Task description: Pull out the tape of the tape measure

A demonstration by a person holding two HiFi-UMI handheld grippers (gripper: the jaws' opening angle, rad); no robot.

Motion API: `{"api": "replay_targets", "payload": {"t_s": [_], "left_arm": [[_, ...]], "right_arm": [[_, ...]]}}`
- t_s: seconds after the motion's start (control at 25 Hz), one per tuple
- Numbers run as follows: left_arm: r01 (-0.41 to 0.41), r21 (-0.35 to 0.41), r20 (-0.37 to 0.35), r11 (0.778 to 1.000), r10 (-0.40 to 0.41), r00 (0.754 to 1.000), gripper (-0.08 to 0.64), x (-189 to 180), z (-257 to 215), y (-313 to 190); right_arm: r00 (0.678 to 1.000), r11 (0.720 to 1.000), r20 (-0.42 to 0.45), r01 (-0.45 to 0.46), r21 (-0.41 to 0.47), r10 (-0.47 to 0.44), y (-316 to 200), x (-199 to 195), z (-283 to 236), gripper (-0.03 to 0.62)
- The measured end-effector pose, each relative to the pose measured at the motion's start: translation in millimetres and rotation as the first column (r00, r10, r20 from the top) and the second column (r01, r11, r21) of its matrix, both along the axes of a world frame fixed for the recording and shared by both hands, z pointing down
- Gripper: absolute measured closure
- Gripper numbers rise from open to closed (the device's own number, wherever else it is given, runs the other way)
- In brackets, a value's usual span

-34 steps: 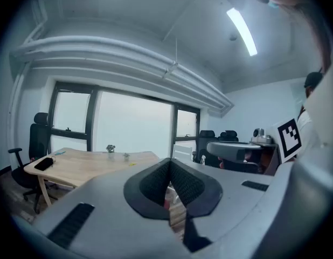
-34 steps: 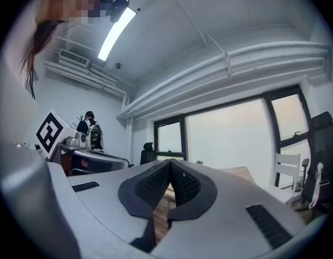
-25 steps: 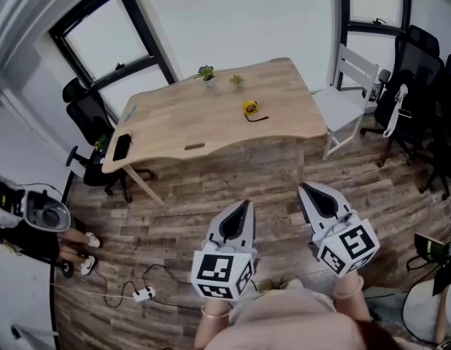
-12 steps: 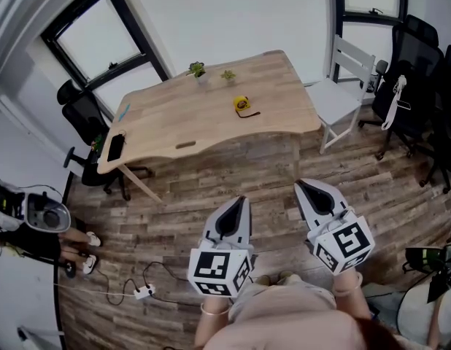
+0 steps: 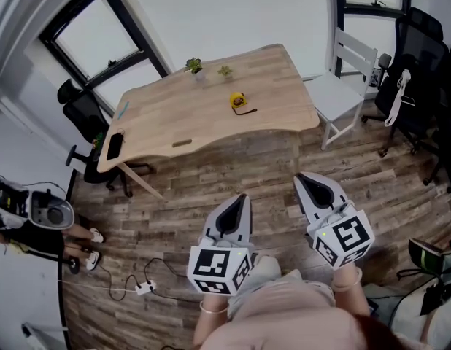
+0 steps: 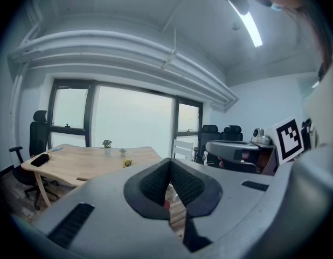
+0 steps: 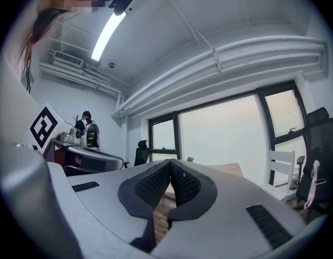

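Both grippers sink a little and the desk (image 5: 182, 119) slides slightly toward 9 o'clock in the head view over the past second, as the person closes in across the wooden floor (image 5: 211, 177). The left gripper (image 5: 240, 201) and the right gripper (image 5: 303, 181) are carried side by side with jaws pressed fully together and nothing between them. Neither has reached the work: the yellow tape measure (image 5: 238, 101) lies untouched on the desk, well apart from both grippers at about 12 o'clock, a short dark strap trailing from it toward 4 o'clock. The task looks not yet begun, and both pairs of jaws would need to part before taking the case and the tape's end. Two small potted plants (image 5: 194, 65) stand near the desk's far edge at 11 o'clock of the tape measure, and a black phone (image 5: 114, 146) rests at the desk's 8 o'clock corner. A white chair (image 5: 342, 86) sits off the desk's 3 o'clock end; the near edge appears unobstructed.
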State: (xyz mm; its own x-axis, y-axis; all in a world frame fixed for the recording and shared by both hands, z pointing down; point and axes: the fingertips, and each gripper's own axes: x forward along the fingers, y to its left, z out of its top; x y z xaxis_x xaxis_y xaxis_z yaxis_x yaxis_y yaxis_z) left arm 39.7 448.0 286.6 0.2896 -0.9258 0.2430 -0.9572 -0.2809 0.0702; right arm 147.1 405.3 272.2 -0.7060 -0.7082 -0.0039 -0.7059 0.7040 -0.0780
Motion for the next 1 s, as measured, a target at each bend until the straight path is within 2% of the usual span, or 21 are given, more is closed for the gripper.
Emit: {"api": "replay_targets", "payload": {"t_s": [0.24,0.52,0.72,0.88,1.0], "left_arm": [[-0.006,-0.009,-0.002,1.0,0.006,1.0,0.561,1.7,4.2,-20.4],[-0.041,-0.019,-0.016,0.999,0.04,0.999,0.561,-12.9,11.5,-63.5],[-0.045,-0.023,-0.028,0.999,0.044,0.999,0.561,-32.8,15.7,-106.4],[-0.047,-0.031,-0.03,0.998,0.046,0.998,0.561,-52.4,21.2,-142.9],[-0.047,-0.027,-0.037,0.999,0.046,0.998,0.561,-64.3,19.6,-168.9]], "right_arm": [[1.0,1.0,-0.01,0.01,0.012,-0.009,-21.2,-5.1,3.3,0.594],[0.995,1.0,-0.094,0.025,0.017,-0.024,-56.5,-26.6,15.8,0.594],[0.997,1.0,-0.076,-0.003,0.006,0.004,-95.0,-37.7,18.1,0.594],[0.999,0.999,-0.014,-0.044,-0.01,0.044,-131.0,-45.6,12.8,0.594],[0.998,0.998,-0.002,-0.063,-0.012,0.063,-157.2,-49.8,8.7,0.594]]}}
